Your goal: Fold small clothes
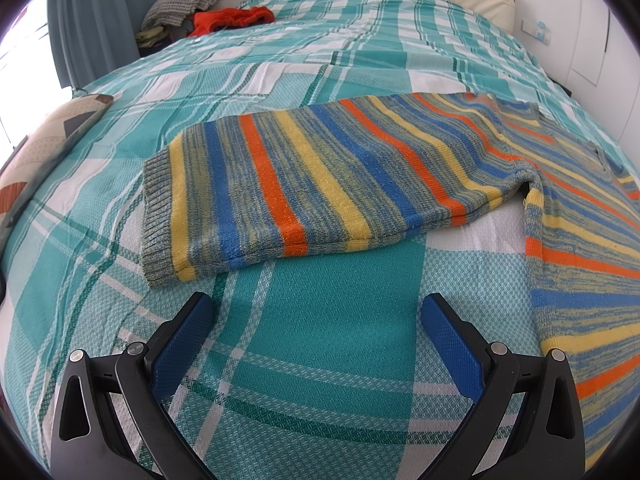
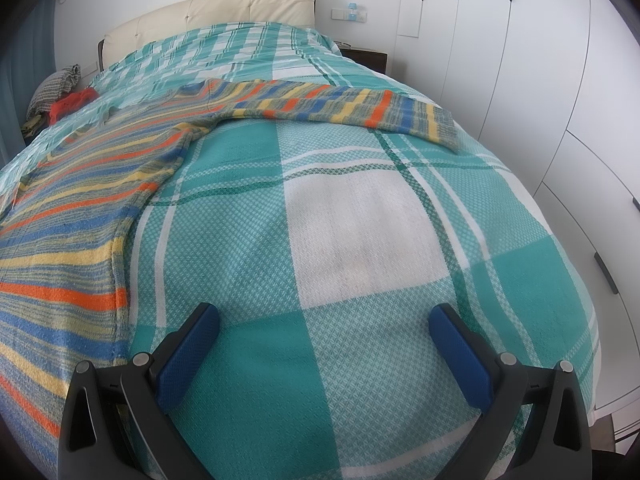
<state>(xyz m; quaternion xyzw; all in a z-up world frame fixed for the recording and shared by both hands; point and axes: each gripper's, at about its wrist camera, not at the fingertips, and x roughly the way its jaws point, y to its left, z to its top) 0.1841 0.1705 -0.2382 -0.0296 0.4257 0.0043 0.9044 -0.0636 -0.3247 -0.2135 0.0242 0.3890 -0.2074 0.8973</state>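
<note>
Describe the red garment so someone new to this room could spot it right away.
Start at the bed with the teal and white plaid cover, and look to its far left corner, toward the curtain. The red garment lies crumpled there beside a grey checked bundle. It is plain red, unlike the striped sweater spread flat nearby.

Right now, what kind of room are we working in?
Most likely a bedroom: a bed with a teal plaid bedspread and cream padded headboard, white wardrobe doors beside it, and a striped sweater laid out flat.
</note>
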